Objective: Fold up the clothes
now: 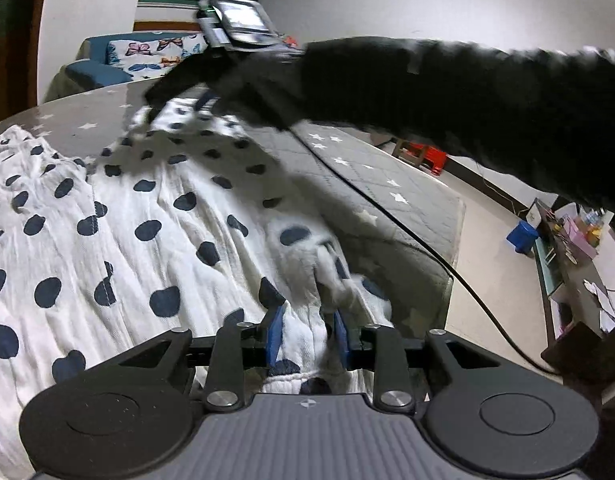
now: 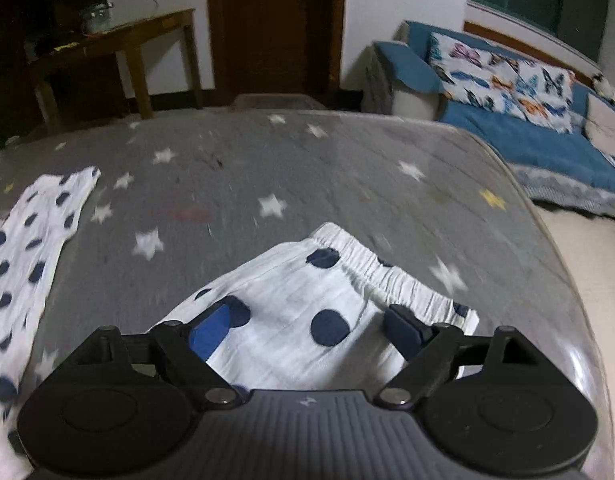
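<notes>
right hand-held gripper (image 2: 307,330) is hovering released over the waistband (image 2: 371,260) just ahead — left hand-held gripper (image 1: 307,334) is clenching pants (image 1: 147,216).

Home living rm: sofa (image 2: 519,128) w/ butterfly cushions (image 2: 503,76), wooden door (image 2: 275,24).

my left gripper (image 1: 307,340) is hemmed in by the bunched spotted cloth (image 1: 147,216) clamped between its pads. my own black sleeve (image 1: 447,92) crosses high in front of it, and a black cable (image 1: 387,212) runs along the table's right side. ahead of my right gripper (image 2: 307,332), beyond the elastic waistband (image 2: 371,264), the grey starred table cover (image 2: 235,168) lies bare to its far edge.
</notes>
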`<state>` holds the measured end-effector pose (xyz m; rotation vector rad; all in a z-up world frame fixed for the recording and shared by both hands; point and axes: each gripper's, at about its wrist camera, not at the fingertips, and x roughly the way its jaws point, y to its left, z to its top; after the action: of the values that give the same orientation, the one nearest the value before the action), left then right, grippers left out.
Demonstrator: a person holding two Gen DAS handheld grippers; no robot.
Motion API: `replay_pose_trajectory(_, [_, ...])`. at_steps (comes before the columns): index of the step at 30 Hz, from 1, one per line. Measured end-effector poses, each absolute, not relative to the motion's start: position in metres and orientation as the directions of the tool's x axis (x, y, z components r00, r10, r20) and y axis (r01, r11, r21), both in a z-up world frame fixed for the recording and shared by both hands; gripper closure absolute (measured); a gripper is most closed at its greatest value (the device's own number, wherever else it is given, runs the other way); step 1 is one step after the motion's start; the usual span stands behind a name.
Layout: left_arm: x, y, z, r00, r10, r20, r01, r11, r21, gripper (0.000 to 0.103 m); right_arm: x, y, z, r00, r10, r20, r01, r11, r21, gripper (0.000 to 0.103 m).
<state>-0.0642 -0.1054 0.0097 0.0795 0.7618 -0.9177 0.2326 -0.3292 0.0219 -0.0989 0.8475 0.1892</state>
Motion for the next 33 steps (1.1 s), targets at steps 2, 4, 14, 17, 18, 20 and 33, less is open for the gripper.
replay_pose_trajectory(2, [-0.062,-0.106,0.009,0.366,-0.691,-0.623,0.741,0.622,-0.254,0.073,0.242,-0.327,0.020,0.657,0.136,-0.741,-0.201,0.980,0.001,0.013])
replay_pose_trajectory(4, [-0.066,-0.105,0.010,0.366,-0.693,-0.621,0.740,0.622,-0.257,0.073,0.247,-0.325,0.021,0.658,0.140,-0.740,-0.200,0.980,0.008,0.014])
replay_pose_trajectory(14, [-0.057,-0.087,0.033,0.469,-0.660,-0.587,0.687,0.690,-0.227,0.057,0.180,-0.316,0.046,0.659,0.193,-0.727,-0.285,0.959,-0.004,0.016])
replay_pose_trajectory(17, [-0.051,-0.067,0.041,0.546,-0.606,-0.578,0.615,0.759,-0.214,0.056,0.150,-0.308,0.046,0.648,0.228,-0.727,-0.328,0.945,0.004,0.016])
replay_pose_trajectory(18, [-0.048,-0.060,0.042,0.569,-0.583,-0.580,0.584,0.783,-0.215,0.056,0.140,-0.306,0.046,0.644,0.239,-0.727,-0.338,0.941,0.010,0.016])
replay_pose_trajectory(20, [-0.040,-0.043,0.043,0.604,-0.537,-0.589,0.515,0.827,-0.225,0.056,0.120,-0.303,0.044,0.634,0.259,-0.729,-0.352,0.936,0.027,0.016])
replay_pose_trajectory(33, [-0.049,0.017,0.024,0.659,-0.399,-0.638,0.335,0.915,-0.226,0.056,0.021,-0.305,0.045,0.664,0.272,-0.696,-0.384,0.923,-0.005,0.016])
